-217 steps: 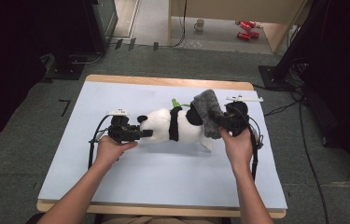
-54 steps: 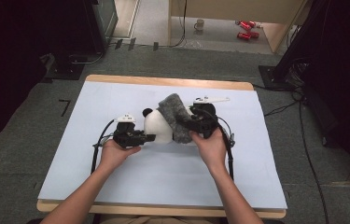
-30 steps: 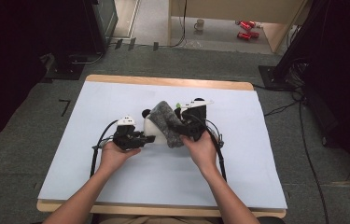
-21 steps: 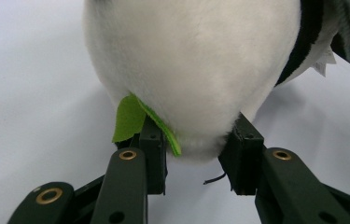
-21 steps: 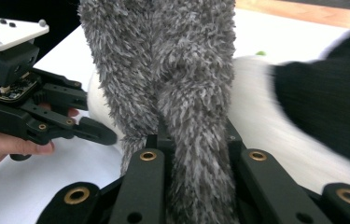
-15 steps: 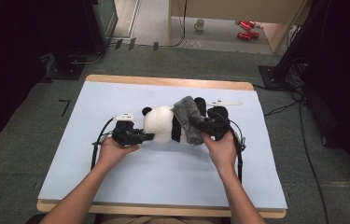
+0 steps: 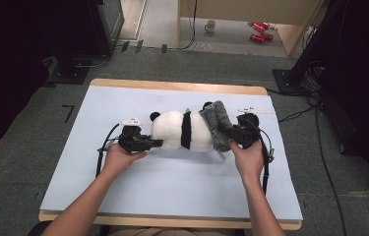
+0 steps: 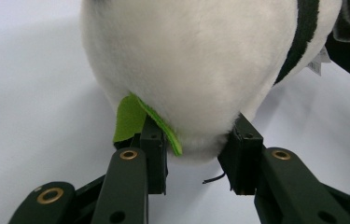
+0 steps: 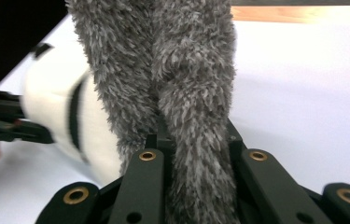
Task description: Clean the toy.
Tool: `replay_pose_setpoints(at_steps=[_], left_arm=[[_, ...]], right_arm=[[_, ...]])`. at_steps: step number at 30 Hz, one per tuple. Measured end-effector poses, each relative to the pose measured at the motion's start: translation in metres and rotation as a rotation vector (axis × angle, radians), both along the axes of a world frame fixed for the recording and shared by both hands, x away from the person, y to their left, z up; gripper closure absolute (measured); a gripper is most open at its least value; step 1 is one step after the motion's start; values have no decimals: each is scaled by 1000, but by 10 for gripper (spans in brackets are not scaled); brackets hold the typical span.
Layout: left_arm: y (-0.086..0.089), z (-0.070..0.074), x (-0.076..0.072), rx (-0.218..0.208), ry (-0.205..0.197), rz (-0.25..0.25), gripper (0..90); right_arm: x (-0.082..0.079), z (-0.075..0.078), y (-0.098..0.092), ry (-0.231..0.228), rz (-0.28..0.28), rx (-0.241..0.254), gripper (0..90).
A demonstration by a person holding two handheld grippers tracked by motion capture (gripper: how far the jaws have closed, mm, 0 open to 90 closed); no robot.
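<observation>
A white and black panda plush (image 7: 182, 130) lies on its side in the middle of the white table cover (image 7: 172, 191). My left gripper (image 7: 158, 143) is shut on its left end; in the left gripper view the pads squeeze the white fur (image 8: 196, 60) beside a green felt leaf (image 8: 130, 116). A grey fuzzy cloth (image 7: 216, 123) wraps the plush's right end. My right gripper (image 7: 229, 133) is shut on that cloth, and in the right gripper view the grey pile (image 9: 182, 70) rises from between the jaws, with the plush (image 9: 51, 98) behind it at the left.
The wooden table edge (image 7: 182, 86) runs along the far side. A small white piece (image 7: 253, 110) lies by the right hand. Beyond the table, a mug (image 7: 211, 25) and red cans (image 7: 258, 30) are on the floor. Cables trail at the right.
The right hand has moved to the right with the grey cloth, sliding it along the plush and uncovering the white body and black band. The left hand has stayed put.
</observation>
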State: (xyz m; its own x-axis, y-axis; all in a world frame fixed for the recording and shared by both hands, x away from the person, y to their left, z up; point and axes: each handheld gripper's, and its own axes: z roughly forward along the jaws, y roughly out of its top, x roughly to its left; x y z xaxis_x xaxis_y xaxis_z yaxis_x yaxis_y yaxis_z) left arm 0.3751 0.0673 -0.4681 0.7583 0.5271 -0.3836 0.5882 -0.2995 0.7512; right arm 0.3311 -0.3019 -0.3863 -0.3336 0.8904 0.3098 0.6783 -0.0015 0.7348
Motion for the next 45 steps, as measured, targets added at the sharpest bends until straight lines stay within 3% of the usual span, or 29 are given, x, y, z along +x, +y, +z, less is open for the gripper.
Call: replay_pose_setpoints(at_steps=[7,12,14,16,19,20,22,25,28,35,41,45], left_arm=[[4,2,1,-5,12,-49,704],[14,14,-4,-17,18,-109,722],[17,15,-6,-16,33,-109,721],[19,14,-7,-5,37,-96,716],[19,11,-8,12,20,-81,695],[19,10,-8,28,0,-78,683],[20,9,-8,25,-23,-78,631],[21,9,-8,10,-47,-74,543],[22,8,-9,23,-70,-67,477],[28,3,-12,44,-158,-53,427],[29,-5,-8,42,-114,-36,400],[27,-7,-5,4,-126,-40,376]], right_arm=[[-4,5,0,-5,12,8,780],[-14,29,7,-51,64,49,779],[-19,37,16,-55,105,45,779],[-21,36,25,-30,138,34,778],[-19,24,38,15,172,0,775],[-17,19,40,22,170,-12,774],[-13,12,39,14,160,11,774],[-9,11,36,4,142,13,774],[-6,10,37,-10,134,6,773],[3,11,39,-30,126,-5,771],[12,11,36,-41,107,-7,769],[17,10,35,-41,106,-2,769]])
